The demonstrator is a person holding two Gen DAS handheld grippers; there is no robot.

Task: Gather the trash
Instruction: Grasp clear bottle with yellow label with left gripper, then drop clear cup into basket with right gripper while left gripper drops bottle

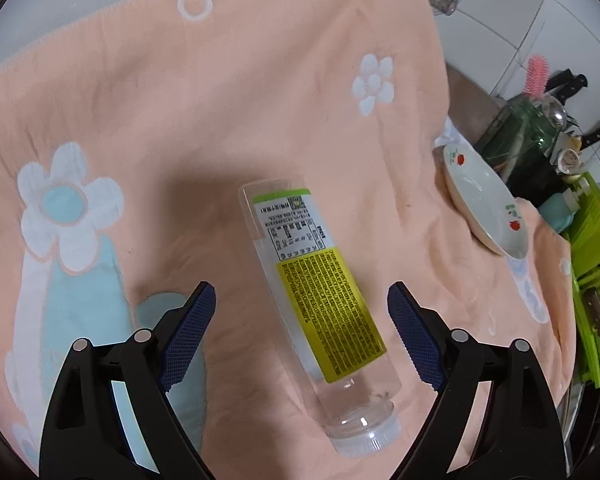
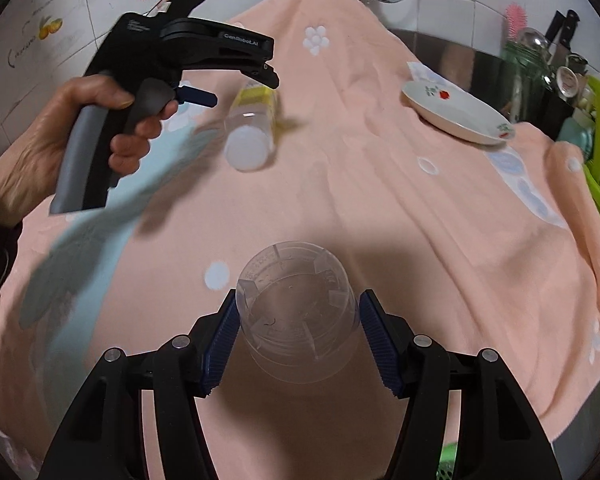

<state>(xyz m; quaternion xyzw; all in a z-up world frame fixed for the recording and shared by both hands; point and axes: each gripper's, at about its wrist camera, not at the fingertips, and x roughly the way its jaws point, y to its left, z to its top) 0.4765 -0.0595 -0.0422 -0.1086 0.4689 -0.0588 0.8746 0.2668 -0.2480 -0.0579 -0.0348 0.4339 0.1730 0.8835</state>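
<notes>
The left gripper is spread wide over the lying bottle at frame centre; the right gripper clamps a clear cup low in the frame.

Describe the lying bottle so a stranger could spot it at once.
Find the peach flower-patterned towel that covers the counter. Near its middle, left of the white strawberry-painted dish, lies a clear plastic bottle. It alone carries a yellow-green label of dense black print and a translucent white cap.

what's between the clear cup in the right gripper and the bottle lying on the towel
Only bare peach towel with a white dot, in the right wrist view, between cup and bottle.
</notes>
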